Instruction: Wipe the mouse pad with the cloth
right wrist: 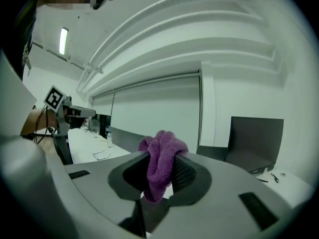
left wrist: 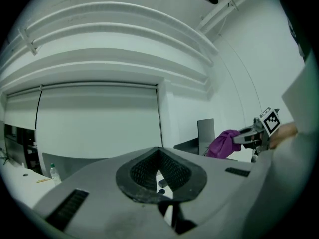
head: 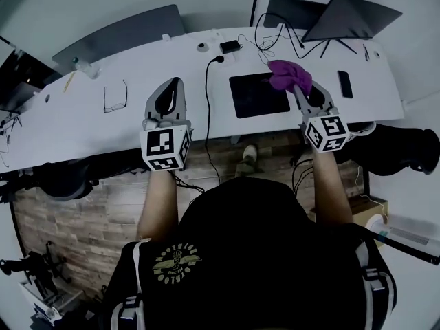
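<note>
A black mouse pad (head: 258,96) lies flat on the white desk (head: 89,126), right of centre. My right gripper (head: 297,86) is shut on a bunched purple cloth (head: 289,74), which shows over the pad's far right corner in the head view. In the right gripper view the cloth (right wrist: 159,167) is pinched between the jaws of the right gripper (right wrist: 162,156) and bulges above them. My left gripper (head: 176,84) is held left of the pad, its jaws together with nothing in them. The left gripper view shows the left gripper (left wrist: 159,152) and, off to the right, the cloth (left wrist: 223,143).
A black cable (head: 207,108) runs down the desk between the grippers. Eyeglasses (head: 115,96) lie at the left and a phone (head: 345,84) at the right. A laptop (head: 350,16), a charger (head: 230,46) and a small bottle (head: 86,67) stand along the back.
</note>
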Demonstrator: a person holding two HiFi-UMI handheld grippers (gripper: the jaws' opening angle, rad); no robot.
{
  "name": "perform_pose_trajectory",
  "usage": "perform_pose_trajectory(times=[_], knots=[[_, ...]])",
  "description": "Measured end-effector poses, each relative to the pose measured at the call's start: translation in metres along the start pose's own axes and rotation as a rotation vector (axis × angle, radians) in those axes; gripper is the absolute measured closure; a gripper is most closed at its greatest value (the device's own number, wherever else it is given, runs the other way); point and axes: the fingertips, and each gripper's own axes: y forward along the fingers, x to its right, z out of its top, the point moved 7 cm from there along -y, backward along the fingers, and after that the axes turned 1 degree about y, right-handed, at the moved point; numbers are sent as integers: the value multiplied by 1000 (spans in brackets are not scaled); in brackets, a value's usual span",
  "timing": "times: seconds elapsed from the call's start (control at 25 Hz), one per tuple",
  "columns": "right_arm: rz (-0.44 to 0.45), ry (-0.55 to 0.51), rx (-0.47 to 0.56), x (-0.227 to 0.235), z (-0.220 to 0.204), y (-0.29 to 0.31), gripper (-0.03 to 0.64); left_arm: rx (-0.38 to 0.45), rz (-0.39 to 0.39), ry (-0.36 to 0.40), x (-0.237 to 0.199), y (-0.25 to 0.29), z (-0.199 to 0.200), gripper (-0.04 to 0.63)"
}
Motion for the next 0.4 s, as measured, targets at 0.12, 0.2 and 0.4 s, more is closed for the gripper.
perform_pose_trajectory(times=[0.12,0.2,0.4], knots=[[-5,5,27,-12,10,-11,537,-6,-11,-6,3,-12,-3,594],[-9,4,31,-19,14,-17,537,-6,-20,-10,5,-19,-4,594],[-2,4,20,-37,17,-28,537,-7,-26,-24,6,-39,-2,594]])
